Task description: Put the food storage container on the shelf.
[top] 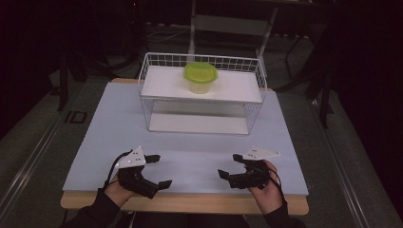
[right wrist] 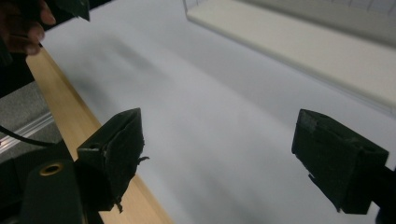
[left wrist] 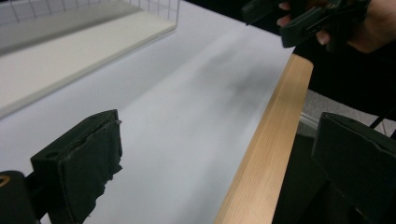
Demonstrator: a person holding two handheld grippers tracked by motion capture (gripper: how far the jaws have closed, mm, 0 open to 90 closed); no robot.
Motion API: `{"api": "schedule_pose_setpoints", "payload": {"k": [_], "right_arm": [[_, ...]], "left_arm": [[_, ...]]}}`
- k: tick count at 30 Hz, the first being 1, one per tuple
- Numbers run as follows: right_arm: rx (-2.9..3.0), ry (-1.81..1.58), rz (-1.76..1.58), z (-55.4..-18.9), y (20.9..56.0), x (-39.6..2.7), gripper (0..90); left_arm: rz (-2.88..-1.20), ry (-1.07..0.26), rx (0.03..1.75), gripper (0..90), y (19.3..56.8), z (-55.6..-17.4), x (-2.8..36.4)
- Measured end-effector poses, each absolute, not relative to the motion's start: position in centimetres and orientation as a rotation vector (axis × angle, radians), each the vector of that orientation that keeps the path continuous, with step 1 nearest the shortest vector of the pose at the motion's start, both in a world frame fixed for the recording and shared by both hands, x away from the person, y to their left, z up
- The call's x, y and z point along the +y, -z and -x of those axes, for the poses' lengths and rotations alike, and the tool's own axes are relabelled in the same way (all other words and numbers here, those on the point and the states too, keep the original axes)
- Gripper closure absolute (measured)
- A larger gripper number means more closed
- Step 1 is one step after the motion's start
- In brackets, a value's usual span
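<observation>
The left hand-held gripper (top: 159, 170) and the right hand-held gripper (top: 229, 166) are resting released, jaws spread wide and gripping nothing, near the worktop's (top: 190, 156) six o'clock edge, pointing toward each other. The green-lidded container (top: 200, 77) is sitting on the top shelf of the wire rack (top: 202, 92) at twelve o'clock, well apart from both.

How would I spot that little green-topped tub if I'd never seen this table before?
Find the white wire rack standing at the far side of the pale blue table. On its upper shelf, about the middle, sits a small see-through tub. Its bright lime-green round lid is the only strong colour among the white, grey and black things around it.
</observation>
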State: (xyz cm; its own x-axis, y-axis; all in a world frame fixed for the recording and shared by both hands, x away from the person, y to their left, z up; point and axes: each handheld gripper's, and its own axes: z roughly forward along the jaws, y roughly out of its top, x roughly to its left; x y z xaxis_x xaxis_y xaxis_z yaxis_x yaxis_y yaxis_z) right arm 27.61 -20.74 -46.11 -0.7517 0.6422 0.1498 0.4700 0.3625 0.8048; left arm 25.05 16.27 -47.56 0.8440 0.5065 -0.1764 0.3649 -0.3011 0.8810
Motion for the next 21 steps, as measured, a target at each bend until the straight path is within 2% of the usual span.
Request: {"api": "schedule_pose_setpoints", "payload": {"k": [12, 21], "right_arm": [[2.397, -1.312, -1.064, -26.8, 47.5, -23.9, 16.1], [2.359, -1.357, -1.088, -26.5, 47.6, -25.3, 16.1]], "left_arm": [[-1.944, -0.189, 0.684, 2.6, 48.9, -24.5, 18.4], [-1.881, -0.193, 0.714, 2.6, 49.1, -24.4, 20.1]]}}
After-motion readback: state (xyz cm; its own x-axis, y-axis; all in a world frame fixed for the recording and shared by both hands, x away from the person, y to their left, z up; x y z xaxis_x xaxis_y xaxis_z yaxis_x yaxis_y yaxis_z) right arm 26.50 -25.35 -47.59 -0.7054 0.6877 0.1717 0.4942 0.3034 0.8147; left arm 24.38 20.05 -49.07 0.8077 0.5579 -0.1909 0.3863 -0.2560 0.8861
